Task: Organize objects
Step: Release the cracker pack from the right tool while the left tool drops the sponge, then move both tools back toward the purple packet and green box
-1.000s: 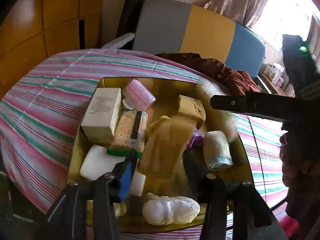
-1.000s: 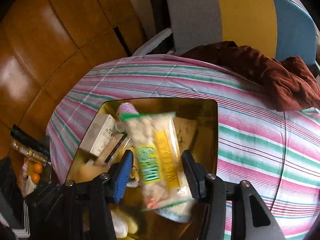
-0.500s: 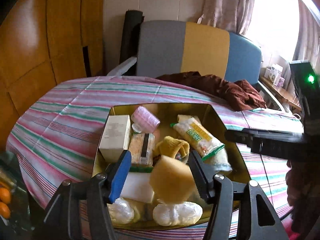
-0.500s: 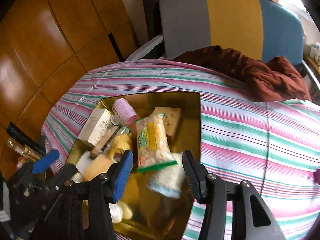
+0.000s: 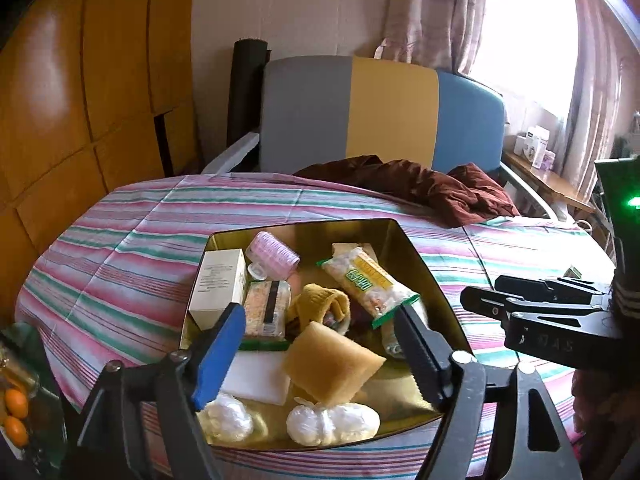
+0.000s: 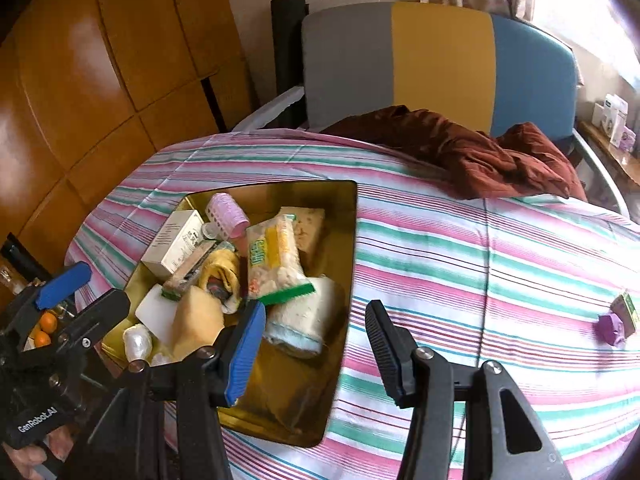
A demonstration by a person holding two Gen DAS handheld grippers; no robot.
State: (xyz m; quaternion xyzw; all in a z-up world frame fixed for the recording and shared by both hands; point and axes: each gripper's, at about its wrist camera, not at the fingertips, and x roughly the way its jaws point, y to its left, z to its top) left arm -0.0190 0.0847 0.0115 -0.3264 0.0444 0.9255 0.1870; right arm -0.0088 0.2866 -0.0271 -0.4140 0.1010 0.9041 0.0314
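A gold tray [image 5: 430, 280] [image 6: 344, 264] on the striped tablecloth holds several things: a white box [image 5: 218, 284], a pink roller [image 5: 272, 256], a snack packet [image 5: 368, 282] [image 6: 274, 256], a tan sponge [image 5: 330, 366] [image 6: 198, 320], a bandage roll [image 6: 308, 320] and white wrapped balls [image 5: 332, 424]. My left gripper [image 5: 316, 356] is open and empty above the tray's near side. My right gripper [image 6: 316, 348] is open and empty over the tray's right rim; it shows at the right of the left wrist view [image 5: 532, 312].
A purple lump [image 6: 612, 328] and a small green-yellow packet [image 6: 628, 310] lie on the cloth at the far right. A brown cloth [image 6: 472, 152] is heaped at the table's back. A grey, yellow and blue chair [image 5: 380, 116] stands behind. Oranges [image 5: 16, 416] sit lower left.
Both grippers let go and drew back and up from the tray. The tan sponge left the left gripper and the snack packet left the right gripper; both now lie in the tray.
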